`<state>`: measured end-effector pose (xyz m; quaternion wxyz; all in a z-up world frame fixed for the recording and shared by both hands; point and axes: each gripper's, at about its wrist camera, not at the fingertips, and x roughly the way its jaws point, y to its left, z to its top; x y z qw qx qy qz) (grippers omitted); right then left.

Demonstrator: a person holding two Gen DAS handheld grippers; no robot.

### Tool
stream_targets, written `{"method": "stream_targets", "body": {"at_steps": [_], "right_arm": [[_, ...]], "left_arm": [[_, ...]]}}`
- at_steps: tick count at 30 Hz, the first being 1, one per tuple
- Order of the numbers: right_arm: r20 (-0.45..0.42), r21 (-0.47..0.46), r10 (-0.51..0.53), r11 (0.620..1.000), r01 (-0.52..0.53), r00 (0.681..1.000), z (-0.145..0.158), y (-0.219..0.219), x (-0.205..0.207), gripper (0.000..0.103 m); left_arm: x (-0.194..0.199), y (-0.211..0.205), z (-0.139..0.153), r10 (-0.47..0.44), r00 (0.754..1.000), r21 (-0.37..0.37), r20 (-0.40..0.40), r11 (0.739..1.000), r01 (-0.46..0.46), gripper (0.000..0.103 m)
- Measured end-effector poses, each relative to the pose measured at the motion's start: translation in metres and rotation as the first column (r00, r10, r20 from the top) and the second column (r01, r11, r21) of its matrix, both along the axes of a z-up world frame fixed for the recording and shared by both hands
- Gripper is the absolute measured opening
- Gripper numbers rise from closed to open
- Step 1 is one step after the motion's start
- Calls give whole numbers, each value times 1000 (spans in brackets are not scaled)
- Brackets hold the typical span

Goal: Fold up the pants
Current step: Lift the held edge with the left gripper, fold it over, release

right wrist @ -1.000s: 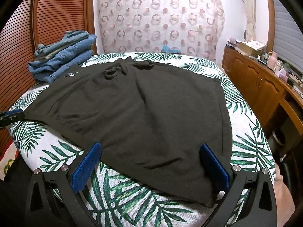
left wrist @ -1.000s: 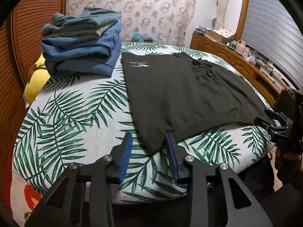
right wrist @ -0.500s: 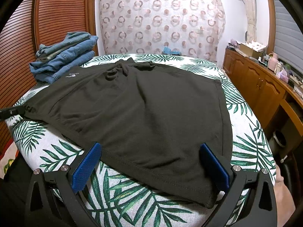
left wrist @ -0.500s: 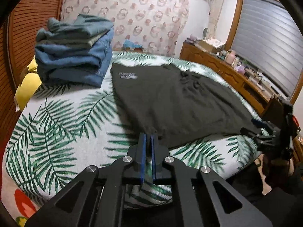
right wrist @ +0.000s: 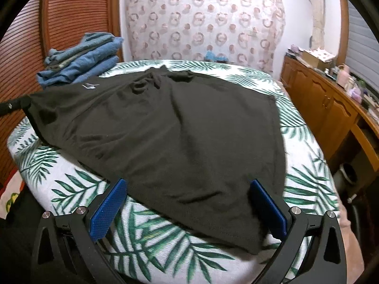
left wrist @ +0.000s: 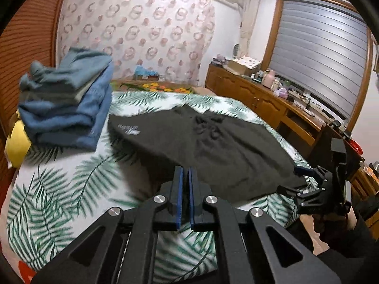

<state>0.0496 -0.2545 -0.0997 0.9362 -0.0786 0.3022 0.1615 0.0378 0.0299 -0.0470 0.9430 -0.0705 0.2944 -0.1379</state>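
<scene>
The black pants (right wrist: 180, 127) lie spread across my bed, over the palm-leaf bedspread (right wrist: 71, 189), with a small white logo (right wrist: 89, 85) near the far left corner and a bunched, wrinkled patch of cloth at the far edge. Their near left corner is raised off the bedspread, and the cloth slopes down from it to where the rest lies flat.

My left gripper (left wrist: 185, 172) has its blue pads (left wrist: 179, 196) pressed together on that raised corner; in the right wrist view the cloth runs up to a point at the left edge where the gripper's dark tip (right wrist: 9, 105) meets it. My right gripper (right wrist: 189, 201) has its jaws wide apart, one blue pad on either side of the near hem, which lies between them; neither pad presses the cloth. From the left wrist view the right gripper (left wrist: 298, 179) sits at the bed's near right edge, with the pants' corner between its fingers.

Beyond the pants, a stack of folded blue jeans (left wrist: 68, 101) stands at the far left of the bed, close beside the logo corner. A yellow cushion (left wrist: 16, 142) shows just past the stack. A curtain with ring patterns (right wrist: 203, 21) hangs behind the bed, a slatted wooden door (right wrist: 59, 14) is at the left, and a cluttered wooden sideboard (left wrist: 265, 97) runs along the right wall under a closed window blind (left wrist: 324, 47).
</scene>
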Motion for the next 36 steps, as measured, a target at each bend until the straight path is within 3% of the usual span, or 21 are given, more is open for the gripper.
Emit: {"method": "stream_targets", "body": {"at_steps": [10, 18, 28, 36], "right_arm": [[48, 27, -16, 1000, 15, 999, 20, -16, -9, 99], [46, 31, -30, 999, 28, 998, 17, -28, -9, 84], [52, 60, -67, 996, 64, 996, 21, -51, -7, 81], [59, 76, -79, 994, 74, 995, 22, -62, -10, 78]], "left_arm": [[20, -35, 25, -95, 994, 6, 47, 995, 95, 6], [30, -72, 44, -185, 980, 20, 73, 983, 184, 6], [37, -117, 55, -294, 953, 12, 73, 956, 294, 6], [51, -144, 44, -341, 940, 8, 20, 940, 341, 6]]}}
